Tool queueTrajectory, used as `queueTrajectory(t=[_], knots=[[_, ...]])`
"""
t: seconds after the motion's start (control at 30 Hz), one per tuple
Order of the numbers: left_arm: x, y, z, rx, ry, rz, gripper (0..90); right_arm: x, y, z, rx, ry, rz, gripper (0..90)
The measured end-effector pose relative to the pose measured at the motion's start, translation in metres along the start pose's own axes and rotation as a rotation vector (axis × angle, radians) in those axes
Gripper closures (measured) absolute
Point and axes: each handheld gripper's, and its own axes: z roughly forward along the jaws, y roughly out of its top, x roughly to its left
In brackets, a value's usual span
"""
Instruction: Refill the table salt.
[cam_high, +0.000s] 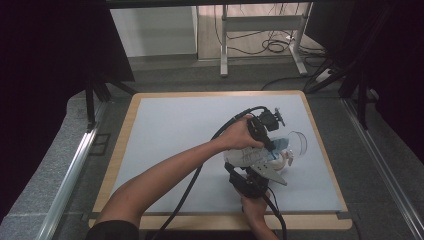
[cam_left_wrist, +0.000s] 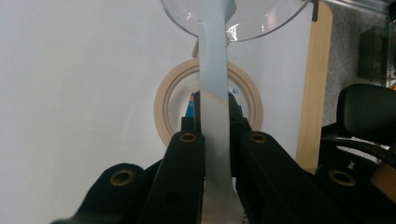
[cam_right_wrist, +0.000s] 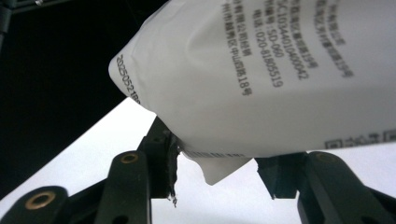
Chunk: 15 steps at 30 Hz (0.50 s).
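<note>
Two grippers meet over the white mat (cam_high: 170, 130), both on one white pouch (cam_right_wrist: 261, 79). Left gripper (cam_left_wrist: 217, 140): jaws closed down on a flat pale-blue strip (cam_left_wrist: 214, 93) that runs up to a clear plastic piece (cam_left_wrist: 243, 18); tape roll (cam_left_wrist: 208, 105) lies flat on the mat just beyond the jaws. Right gripper (cam_right_wrist: 217, 163): jaws part-open, pouch's lower seam tab between them, looks loosely caught. Pouch is lifted just above the mat, near its right edge. Risk: opposing pull tears the seam or slips the tab out, dropping the pouch.
</note>
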Motion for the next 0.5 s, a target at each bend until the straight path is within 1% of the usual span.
queueTrajectory(t=[0.07, 0.1, 0.23, 0.27, 0.5], knots=[[0.0, -0.002, -0.002, -0.012, -0.005, 0.001, 89.6, -0.002, -0.002, -0.002, 0.01, -0.007, 0.005, 52.4], [0.0, -0.003, -0.003, -0.024, -0.006, -0.006, 89.6, -0.003, -0.002, -0.002, 0.015, -0.009, 0.007, 52.3], [0.002, -0.009, -0.007, -0.039, -0.012, -0.005, 89.5, -0.006, -0.006, -0.006, 0.038, -0.015, -0.01, 51.6], [0.001, -0.01, -0.007, -0.05, -0.015, -0.014, 89.6, -0.007, -0.007, -0.006, 0.045, -0.016, -0.011, 51.5], [0.001, -0.02, -0.013, -0.088, -0.03, -0.02, 89.5, -0.013, -0.012, -0.011, 0.093, -0.025, -0.017, 50.2]])
